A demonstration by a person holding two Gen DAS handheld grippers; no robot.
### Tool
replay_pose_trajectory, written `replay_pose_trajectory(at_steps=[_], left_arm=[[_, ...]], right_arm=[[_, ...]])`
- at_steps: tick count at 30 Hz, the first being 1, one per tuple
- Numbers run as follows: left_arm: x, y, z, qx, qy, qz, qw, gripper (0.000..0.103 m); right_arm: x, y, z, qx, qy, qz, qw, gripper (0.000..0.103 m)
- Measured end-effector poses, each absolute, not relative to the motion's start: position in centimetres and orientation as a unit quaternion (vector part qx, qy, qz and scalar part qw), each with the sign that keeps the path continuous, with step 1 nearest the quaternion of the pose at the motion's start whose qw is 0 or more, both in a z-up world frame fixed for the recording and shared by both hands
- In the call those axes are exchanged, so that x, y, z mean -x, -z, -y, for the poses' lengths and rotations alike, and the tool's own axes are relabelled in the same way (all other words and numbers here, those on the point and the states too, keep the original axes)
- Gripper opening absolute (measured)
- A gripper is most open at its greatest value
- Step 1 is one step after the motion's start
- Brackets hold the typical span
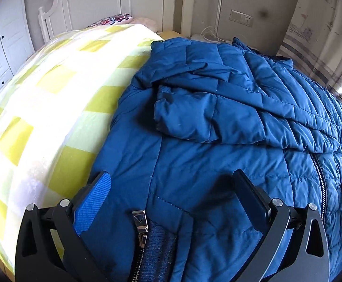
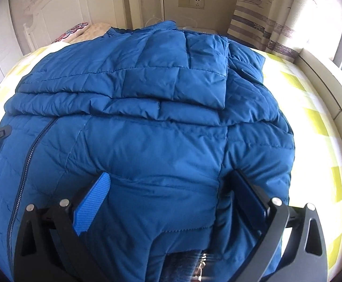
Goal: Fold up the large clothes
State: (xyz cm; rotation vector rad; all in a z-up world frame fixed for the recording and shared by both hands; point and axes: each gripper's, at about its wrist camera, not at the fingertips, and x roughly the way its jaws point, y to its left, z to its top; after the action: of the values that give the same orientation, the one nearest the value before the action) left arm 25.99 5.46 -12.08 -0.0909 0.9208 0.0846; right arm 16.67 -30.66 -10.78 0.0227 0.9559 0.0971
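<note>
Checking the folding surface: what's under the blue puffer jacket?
The blue puffer jacket lies on a bed with a yellow-and-white checked sheet, visible on both sides. Whatever lies directly beneath the jacket is covered.

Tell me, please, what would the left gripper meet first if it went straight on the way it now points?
Most likely the blue jacket: the left gripper is open right over its quilted front. Depth is unclear, but nothing else lies ahead before the folded sleeve.

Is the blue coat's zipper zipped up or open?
Zipped, where it shows. The coat lies on the bed, and the zipper runs as one closed line, no gap. Its top end is hidden under a folded-over sleeve.
</note>
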Motion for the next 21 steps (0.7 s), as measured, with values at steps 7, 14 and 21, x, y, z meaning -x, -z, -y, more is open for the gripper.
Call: replay_pose_trajectory(at_steps=[7,14,21], left_arm=[[-22.5,9.8,-4.2,0.043,0.002,-0.406,0.913,0.099],[-20.4,12.1,0.9,-0.078,0.059,-0.436,0.895,0.099],[-17.4,10.6,-2.3,-0.045,0.068,-0.435,0.897,0.099]], right_arm=[[-12.0,7.8,26.6,0.015,-0.043,-0.43,0.902,0.099],[-8.9,10.1,20.6,0.081,-0.096,-0.449,0.885,0.101],[-7.1,8.0,24.0,0.041,-0.064,-0.439,0.895,0.1]])
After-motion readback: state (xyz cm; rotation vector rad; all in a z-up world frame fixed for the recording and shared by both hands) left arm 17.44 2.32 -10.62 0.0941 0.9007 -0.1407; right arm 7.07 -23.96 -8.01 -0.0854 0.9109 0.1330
